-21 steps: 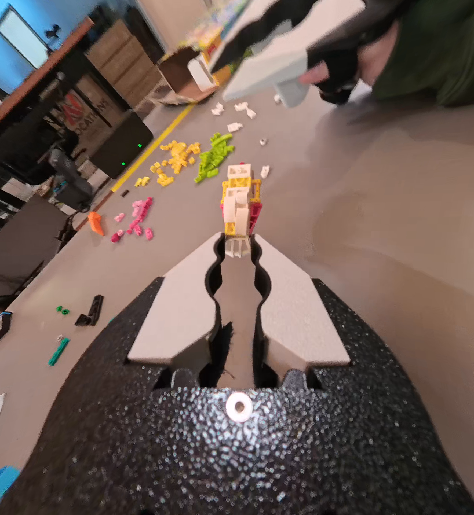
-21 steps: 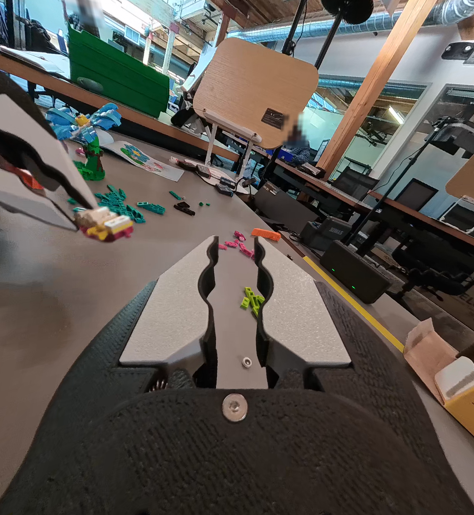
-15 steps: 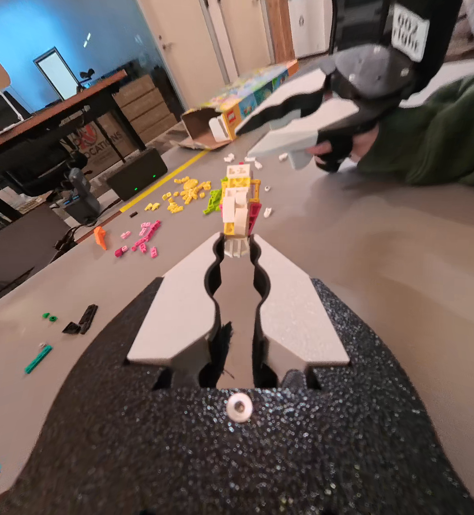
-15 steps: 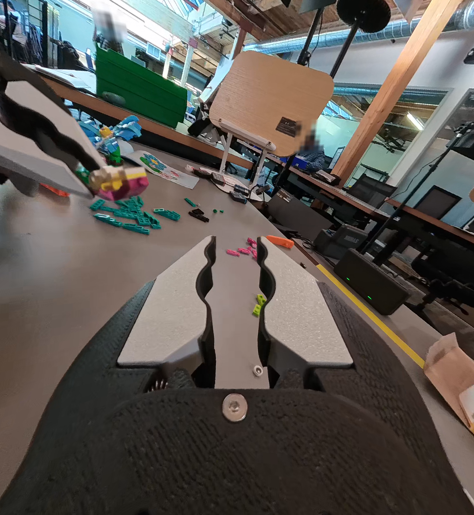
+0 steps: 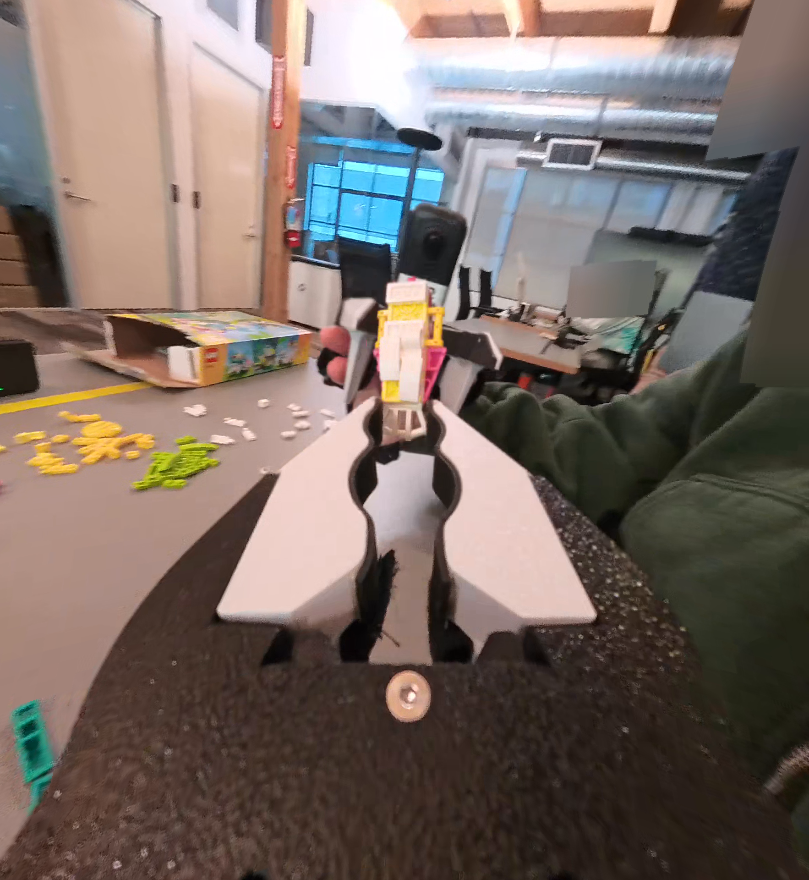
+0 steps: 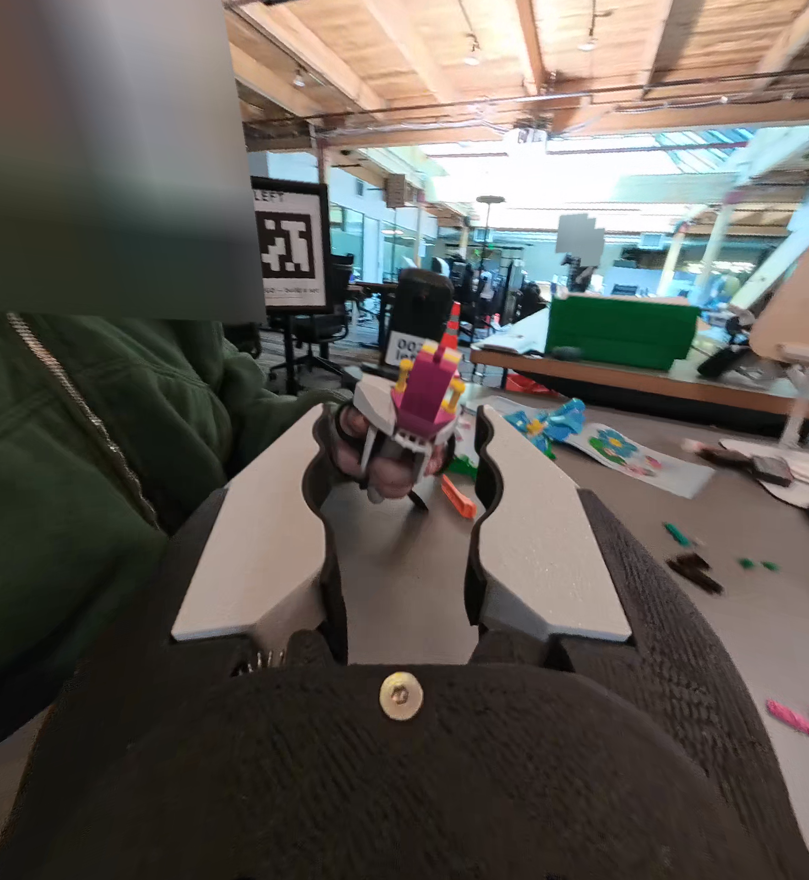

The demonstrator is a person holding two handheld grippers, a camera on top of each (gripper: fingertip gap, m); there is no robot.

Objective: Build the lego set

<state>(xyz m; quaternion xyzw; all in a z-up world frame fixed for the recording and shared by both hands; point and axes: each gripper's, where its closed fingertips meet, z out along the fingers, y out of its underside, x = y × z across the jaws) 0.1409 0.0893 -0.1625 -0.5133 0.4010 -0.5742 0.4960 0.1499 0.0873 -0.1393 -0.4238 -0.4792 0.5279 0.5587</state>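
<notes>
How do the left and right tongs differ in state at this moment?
The left tongs are shut on the base of the small lego build; the right tongs grip nothing. The left tongs' jaws stand nearly together, the right tongs' jaws wide apart. Both have grey fingers on black bodies and face each other above the table.

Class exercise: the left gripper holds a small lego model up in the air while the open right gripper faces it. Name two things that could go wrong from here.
1. The left gripper pinches the white, yellow and pink lego model only by its thin white base, high above the grey table; it could pivot or slip.
2. The open right gripper sits close; a misjudged closing might knock bricks loose.
</notes>
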